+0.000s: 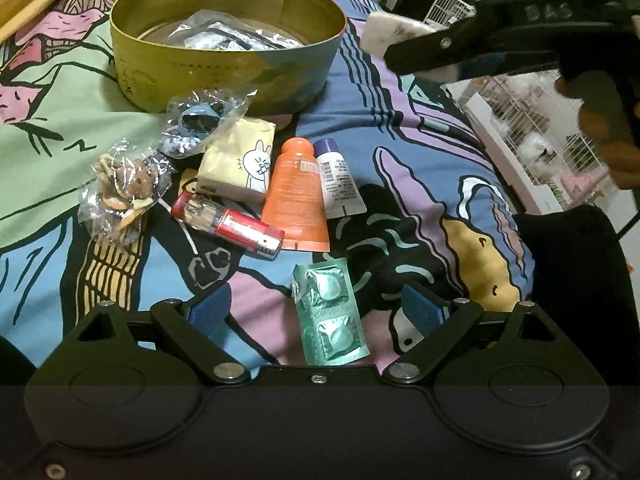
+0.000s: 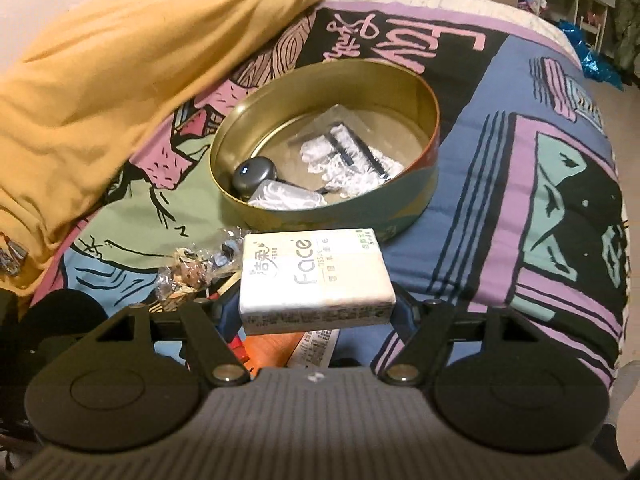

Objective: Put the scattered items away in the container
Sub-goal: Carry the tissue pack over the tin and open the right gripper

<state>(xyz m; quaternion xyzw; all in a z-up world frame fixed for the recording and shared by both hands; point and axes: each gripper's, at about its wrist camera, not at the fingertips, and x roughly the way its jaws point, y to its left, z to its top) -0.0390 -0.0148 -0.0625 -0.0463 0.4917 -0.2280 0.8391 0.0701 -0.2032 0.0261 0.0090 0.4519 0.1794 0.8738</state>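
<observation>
Right hand-held gripper [image 2: 318,308] clamps a white tissue pack [image 2: 316,280] w/ "Face" print, pads pressing its two short ends; I see it held clear of the bed [image 2: 500,200], in front of the round tin [image 2: 432,152]. From the left wrist cam that same pack [image 1: 394,32] shows as a white end sticking out of the black jaws, up and to the right of the tin [image 1: 224,76].

Left hand-held gripper [image 1: 318,312] hangs low over the bedspread [image 1: 400,128], blue pads spread wide, gripping nothing; a green foil strip [image 1: 330,316] lies on the cover between them, untouched.

Inside the tin: a clear bag of black-and-white bits [image 2: 348,152], a dark oval gadget [image 2: 252,176], a silvery packet [image 2: 288,200].

On the bed just in front of the tin, bunched together: a yellow pack w/ a cartoon rabbit [image 1: 240,160], an orange tube [image 1: 296,196] touching a white tube w/ purple cap [image 1: 338,180], a red-and-clear cylinder [image 1: 228,224], two clear bags, one w/ small brown toys [image 1: 124,192], one w/ a blue item [image 1: 200,120].

Yellow blanket [image 2: 100,80] bunched beyond the tin, at left in my right cam.
</observation>
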